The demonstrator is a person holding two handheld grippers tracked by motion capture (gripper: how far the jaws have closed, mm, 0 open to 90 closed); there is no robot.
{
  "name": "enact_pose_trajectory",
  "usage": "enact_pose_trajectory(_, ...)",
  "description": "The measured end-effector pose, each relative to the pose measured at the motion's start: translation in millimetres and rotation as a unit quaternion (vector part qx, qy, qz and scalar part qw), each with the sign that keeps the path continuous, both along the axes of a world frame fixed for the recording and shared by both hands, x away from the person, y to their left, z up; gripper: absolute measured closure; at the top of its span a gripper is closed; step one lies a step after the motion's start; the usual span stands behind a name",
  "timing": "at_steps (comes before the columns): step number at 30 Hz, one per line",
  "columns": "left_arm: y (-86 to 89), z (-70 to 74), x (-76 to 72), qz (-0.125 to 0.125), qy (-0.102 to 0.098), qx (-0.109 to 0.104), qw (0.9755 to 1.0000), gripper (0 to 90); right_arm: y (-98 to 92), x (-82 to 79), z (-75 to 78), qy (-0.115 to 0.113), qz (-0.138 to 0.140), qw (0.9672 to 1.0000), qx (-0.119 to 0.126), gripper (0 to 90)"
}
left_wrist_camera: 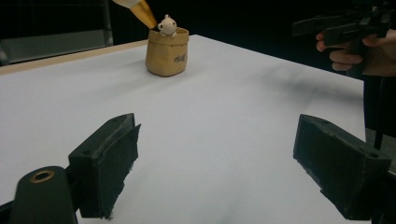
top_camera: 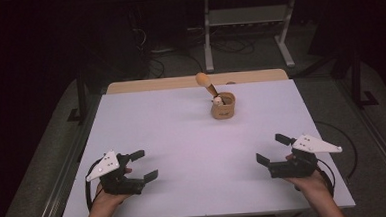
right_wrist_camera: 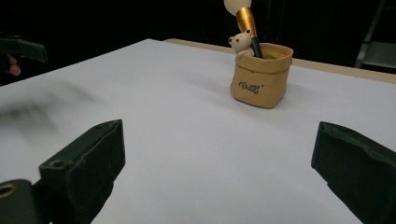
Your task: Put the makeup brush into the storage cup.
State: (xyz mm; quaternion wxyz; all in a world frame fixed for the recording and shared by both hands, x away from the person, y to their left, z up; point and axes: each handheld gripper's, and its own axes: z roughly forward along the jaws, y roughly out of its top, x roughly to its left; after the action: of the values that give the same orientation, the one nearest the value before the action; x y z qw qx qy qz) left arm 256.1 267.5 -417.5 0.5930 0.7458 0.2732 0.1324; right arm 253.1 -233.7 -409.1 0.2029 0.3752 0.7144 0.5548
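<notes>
Both tongs, the left (top_camera: 144, 164) and the right (top_camera: 271, 148), stand apart and empty at the near edge of the bench (top_camera: 182, 139). The pot (top_camera: 223, 106) sits well apart at the far side, its brush (top_camera: 207, 83) leaning up toward the far left. This looks like the approach; next, reach forward and line up on the handle.

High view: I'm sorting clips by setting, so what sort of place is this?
Probably a lab or workshop recording station, not a home. A bare white table stands in a dark room, loose cables lie on the floor around a metal stand, and a person holds an instrumented gripper in each hand.
</notes>
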Motion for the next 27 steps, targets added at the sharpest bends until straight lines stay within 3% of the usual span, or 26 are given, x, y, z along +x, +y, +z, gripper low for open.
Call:
enact_pose_trajectory(11, -0.8, 0.3, -0.2, 0.001, -0.001, 0.001, 1.0000, 13.4, -1.3, -9.5, -9.1, 0.007, 0.000, 1.0000, 0.002, 2.1)
enact_pose_trajectory(27, -2.4, 0.2, -0.3, -0.003, -0.001, 0.003, 1.0000, 13.4, 4.1, -9.2, -17.0, 0.018, 0.018, 0.9995, -0.019, 2.2)
